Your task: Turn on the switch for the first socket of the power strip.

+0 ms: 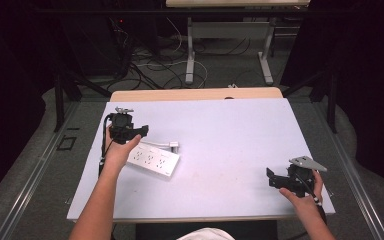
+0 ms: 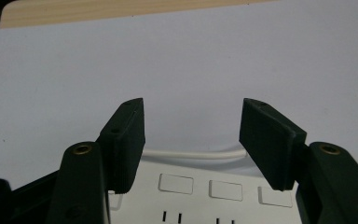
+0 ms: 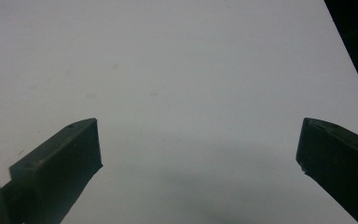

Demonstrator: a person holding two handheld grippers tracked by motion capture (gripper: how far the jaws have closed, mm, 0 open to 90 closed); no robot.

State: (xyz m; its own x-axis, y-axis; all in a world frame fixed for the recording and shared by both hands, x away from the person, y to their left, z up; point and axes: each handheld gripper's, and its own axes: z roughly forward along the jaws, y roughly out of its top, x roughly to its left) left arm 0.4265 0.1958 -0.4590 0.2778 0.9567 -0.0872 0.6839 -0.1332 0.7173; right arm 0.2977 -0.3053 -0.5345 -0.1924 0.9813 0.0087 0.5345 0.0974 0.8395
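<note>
A white power strip (image 1: 152, 160) lies flat on the left half of the white table (image 1: 220, 135), its short white cord and plug (image 1: 172, 146) running off its far side. My left gripper (image 1: 141, 132) hovers just over the strip's far left end, jaws open. In the left gripper view the power strip (image 2: 223, 191) with its sockets sits below the open left gripper (image 2: 192, 140), and the cord (image 2: 191, 155) crosses between the jaws. My right gripper (image 1: 270, 176) rests low near the table's front right, jaws wide apart over bare table (image 3: 177, 93), holding nothing.
The table's front edge (image 1: 200, 218) runs just ahead of both forearms. Beyond the far edge a wooden strip (image 1: 195, 94) shows, then floor with tangled cables (image 1: 155, 65) and another desk's legs (image 1: 190, 55). The right table edge (image 3: 349, 60) is close to the right gripper.
</note>
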